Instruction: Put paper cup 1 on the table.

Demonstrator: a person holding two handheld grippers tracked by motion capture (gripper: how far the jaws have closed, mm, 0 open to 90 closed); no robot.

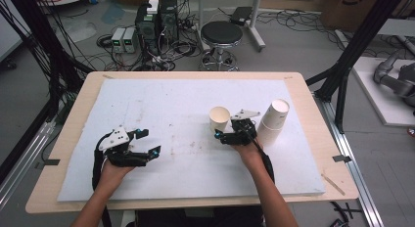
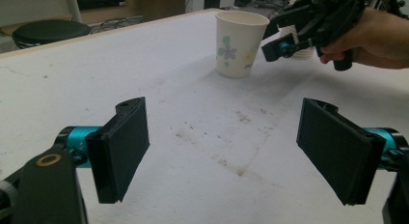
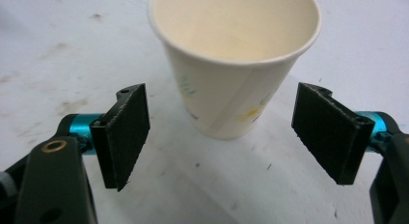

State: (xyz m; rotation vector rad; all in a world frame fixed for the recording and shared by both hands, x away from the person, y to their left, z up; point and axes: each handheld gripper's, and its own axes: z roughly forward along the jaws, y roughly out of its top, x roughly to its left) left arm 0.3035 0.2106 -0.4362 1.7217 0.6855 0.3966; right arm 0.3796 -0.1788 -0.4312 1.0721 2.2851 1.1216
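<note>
A paper cup [image 1: 219, 118] with a flower print stands upright and empty on the white board [image 1: 171, 97], right of centre. My right gripper [image 1: 221, 134] sits just in front of it with its jaws wide, so it is open. In the right gripper view the cup [image 3: 234, 60] stands a little beyond the two pads, touching neither, with my right gripper [image 3: 226, 137] low at its base. A stack of white cups [image 1: 273, 120] stands to the right of that hand. My left gripper [image 1: 149, 142] rests open over the board at the left, nothing between its pads [image 2: 123, 147].
The left gripper view looks across the board to the cup [image 2: 239, 43] and the right gripper [image 2: 284, 33]. The board lies on a wooden table [image 1: 313, 139]. Beyond the far edge are a black stool [image 1: 221, 34], computer boxes [image 1: 156, 21] and cables on the floor.
</note>
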